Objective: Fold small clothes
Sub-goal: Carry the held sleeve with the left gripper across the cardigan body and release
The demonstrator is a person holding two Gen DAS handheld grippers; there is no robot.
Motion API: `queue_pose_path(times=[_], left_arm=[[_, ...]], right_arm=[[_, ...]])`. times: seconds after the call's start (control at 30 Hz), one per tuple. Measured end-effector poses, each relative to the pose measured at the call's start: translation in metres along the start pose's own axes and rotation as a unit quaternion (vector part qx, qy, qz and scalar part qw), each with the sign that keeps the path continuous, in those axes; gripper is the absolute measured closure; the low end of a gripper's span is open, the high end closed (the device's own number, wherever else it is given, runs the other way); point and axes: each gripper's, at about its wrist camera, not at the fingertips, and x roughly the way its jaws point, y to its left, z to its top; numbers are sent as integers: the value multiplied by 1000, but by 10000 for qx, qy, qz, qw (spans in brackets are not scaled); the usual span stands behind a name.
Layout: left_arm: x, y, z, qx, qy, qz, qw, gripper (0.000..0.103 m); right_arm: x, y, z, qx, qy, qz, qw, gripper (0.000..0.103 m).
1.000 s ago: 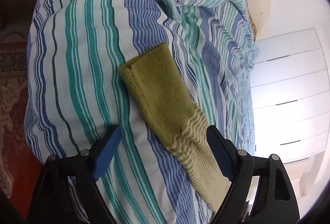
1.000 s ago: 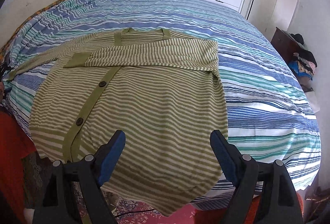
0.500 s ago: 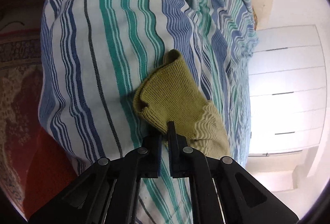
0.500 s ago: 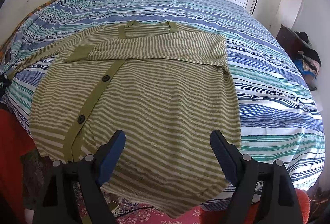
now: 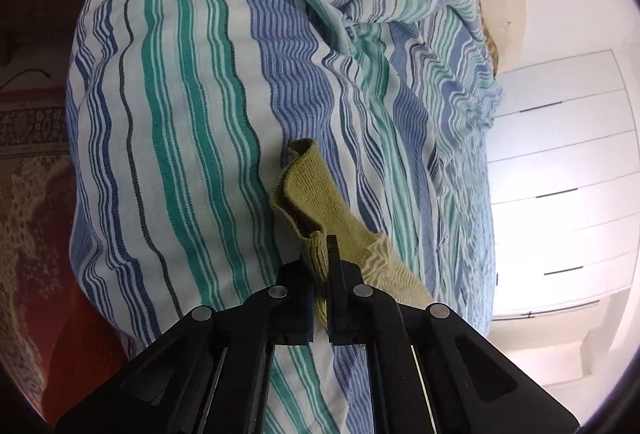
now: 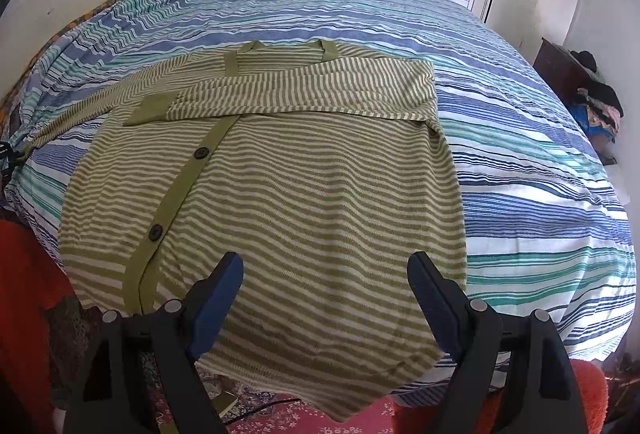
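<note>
My left claw (image 5: 320,266) is clenched on the plain olive cuff (image 5: 308,210) of the cardigan's left sleeve. The cuff is bunched and creased between the pads, with its free end poking out ahead over the striped bed cover (image 5: 180,154). I grip the cuff because it's the thickest knit on the sleeve and gives me control of the whole sleeve.

My right claw (image 6: 324,298) is released, jaws wide, nothing between them. It hovers over the lower body of the cardigan (image 6: 300,194), near the hem.

The cardigan lies face up on the bed (image 6: 520,162), button band (image 6: 180,194) running down the front, two dark buttons visible. The right sleeve (image 6: 304,90) is already folded across the chest, its cuff just beside the band. The left sleeve (image 6: 80,110) is stretched out toward the bed's edge, where my left claw has it. The hem hangs slightly over the near edge of the bed.

My read: next step is crossing the left sleeve over the chest to match the other. The right claw is probably placed to pin the body while I pull.

No brands, labels or readable writing anywhere. The dark flat object at the top of the left view has nothing legible on it.
</note>
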Motion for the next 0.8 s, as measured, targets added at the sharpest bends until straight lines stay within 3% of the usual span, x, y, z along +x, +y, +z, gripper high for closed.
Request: queue_pose_path(times=[0.07, 0.17, 0.3, 0.43, 0.57, 0.67, 0.8], left_arm=[[-9, -26, 3, 211, -103, -20, 9997, 102], [-23, -88, 0, 723, -193, -353, 9966, 102], [-39, -198, -42, 1814, -5, -1037, 9779, 101], [-35, -303, -128, 2870, 567, -1646, 9420, 101], [-10, -376, -246, 3611, 1363, -2052, 8994, 101], [15, -403, -345, 4191, 1816, -2041, 8659, 101], [53, -400, -456, 4576, 2436, -1770, 8366, 101]], right_arm=[[0, 0, 0, 23, -16, 26, 10000, 19], [0, 0, 1, 58, -49, 81, 9999, 19], [-2, -2, 1, 118, -145, 147, 9997, 19], [-8, -10, -1, 314, -297, 222, 9988, 19], [-14, -28, -3, 658, -437, 317, 9964, 19], [-19, -43, -6, 951, -541, 417, 9931, 19], [-24, -59, -10, 1231, -631, 530, 9890, 19]])
